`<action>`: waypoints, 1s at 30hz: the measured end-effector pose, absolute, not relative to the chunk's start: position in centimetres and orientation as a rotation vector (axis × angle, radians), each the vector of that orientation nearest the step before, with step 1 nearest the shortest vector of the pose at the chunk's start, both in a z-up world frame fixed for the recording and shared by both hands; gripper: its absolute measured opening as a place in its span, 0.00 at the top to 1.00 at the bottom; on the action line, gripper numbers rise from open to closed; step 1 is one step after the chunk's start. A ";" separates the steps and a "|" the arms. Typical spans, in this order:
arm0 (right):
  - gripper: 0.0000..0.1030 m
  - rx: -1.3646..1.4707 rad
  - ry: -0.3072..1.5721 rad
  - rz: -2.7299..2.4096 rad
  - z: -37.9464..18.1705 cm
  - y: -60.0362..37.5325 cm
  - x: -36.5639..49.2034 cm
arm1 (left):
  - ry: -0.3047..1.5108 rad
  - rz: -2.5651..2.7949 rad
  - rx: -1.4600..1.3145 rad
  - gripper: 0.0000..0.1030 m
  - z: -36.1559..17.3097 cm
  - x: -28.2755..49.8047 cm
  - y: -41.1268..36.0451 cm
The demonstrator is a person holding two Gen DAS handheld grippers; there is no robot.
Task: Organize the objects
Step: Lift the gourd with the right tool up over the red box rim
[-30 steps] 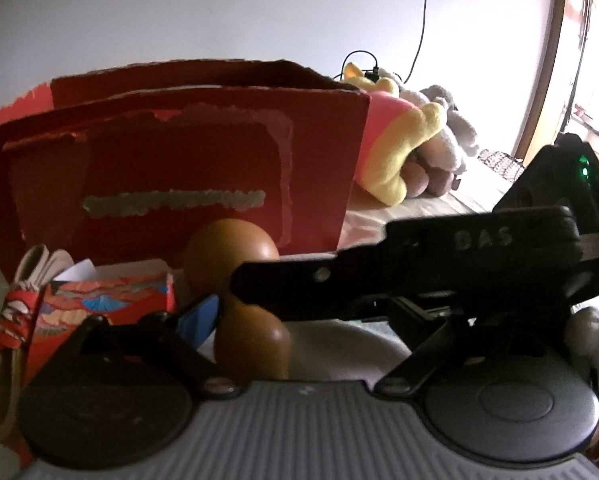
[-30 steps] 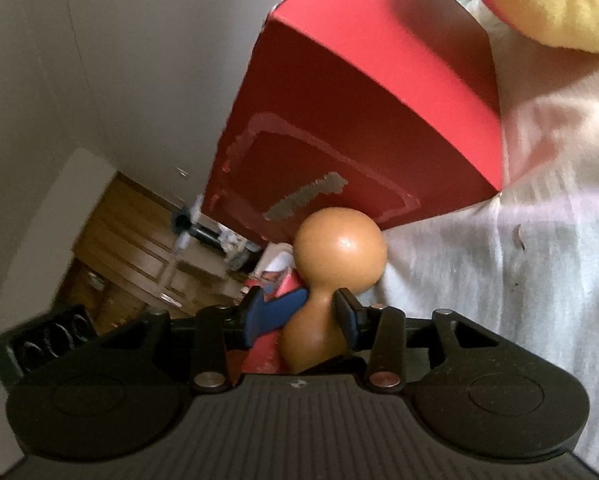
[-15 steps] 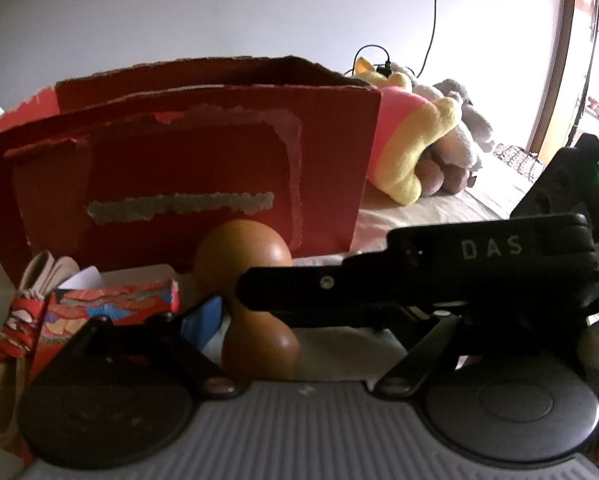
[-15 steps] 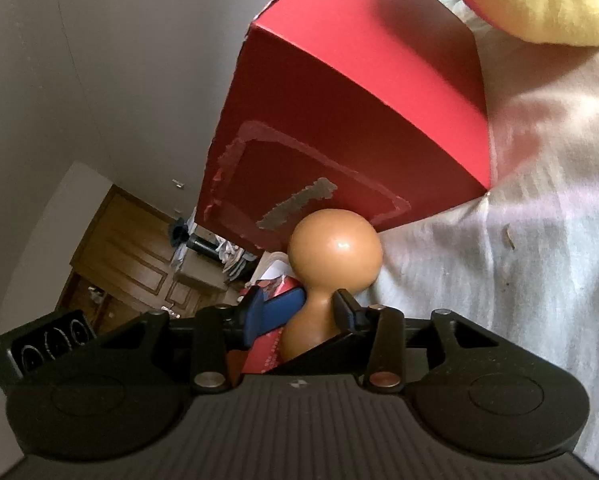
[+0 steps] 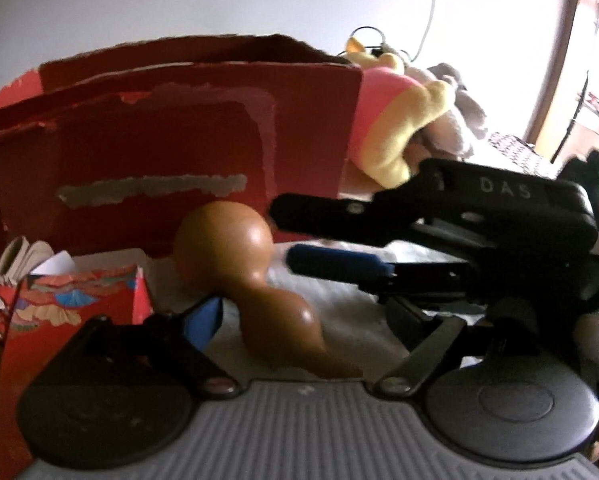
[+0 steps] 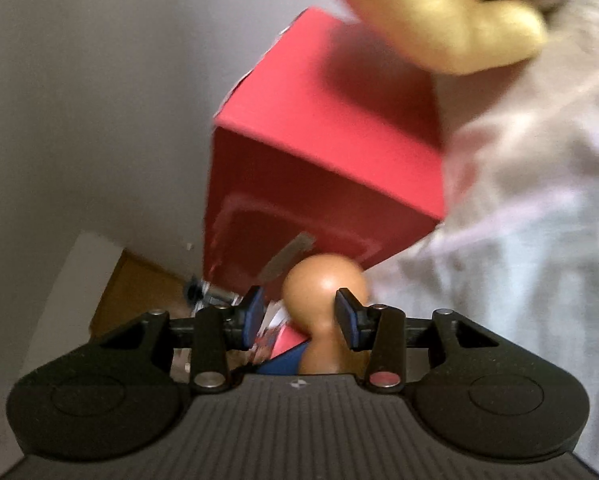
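The left gripper has a pale grey ribbed body flanked by two round black discs, with black link arms pinned by silver rivets and a blue pad on its visible finger. The right gripper is black throughout: ribbed body, round discs, silver rivets, blue-faced pads. Its side carries raised letters, apparently "DAS", beside a small green light.

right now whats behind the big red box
A yellow and pink plush toy lies behind the red box, with grey plush beside it. The box hides the rest.
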State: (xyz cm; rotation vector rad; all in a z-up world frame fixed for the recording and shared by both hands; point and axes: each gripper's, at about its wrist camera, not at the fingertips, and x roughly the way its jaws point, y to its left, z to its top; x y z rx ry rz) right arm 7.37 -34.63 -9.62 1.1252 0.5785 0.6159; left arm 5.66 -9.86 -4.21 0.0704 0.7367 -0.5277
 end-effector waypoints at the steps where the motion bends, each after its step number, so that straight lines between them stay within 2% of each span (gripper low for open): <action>1: 0.62 1.133 0.582 0.619 -9.8 -34.8 7.4 | 0.743 -0.522 0.067 0.15 -4.2 5.8 -10.0; 2: 0.62 1.124 0.587 0.621 -9.7 -34.8 7.4 | 0.747 -0.517 0.069 0.16 -4.1 5.8 -10.1; 3: 0.62 1.103 0.593 0.625 -9.6 -34.6 7.4 | 0.748 -0.510 0.075 0.21 -4.1 5.8 -10.3; 6: 0.61 1.035 0.598 0.618 -9.2 -34.3 7.2 | 0.747 -0.482 0.103 0.25 -4.2 5.6 -10.6; 10: 0.63 0.970 0.614 0.612 -8.9 -34.1 7.1 | 0.754 -0.437 0.147 0.42 -4.1 5.5 -10.7; 11: 0.63 0.949 0.620 0.607 -8.8 -34.0 7.0 | 0.757 -0.430 0.156 0.44 -4.1 5.5 -10.7; 13: 0.69 0.876 0.655 0.589 -8.4 -33.8 7.0 | 0.760 -0.431 0.167 0.54 -4.1 5.5 -10.9; 15: 0.69 0.795 0.680 0.568 -7.9 -33.6 6.7 | 0.763 -0.462 0.190 0.61 -4.2 5.2 -11.3; 24: 0.69 0.746 0.725 0.563 -7.4 -35.4 5.3 | 0.724 -0.542 0.221 0.63 -4.2 3.8 -11.2; 30: 0.69 0.732 0.691 0.559 -3.1 -34.0 4.5 | 0.663 -0.665 0.209 0.63 -1.2 1.4 -9.6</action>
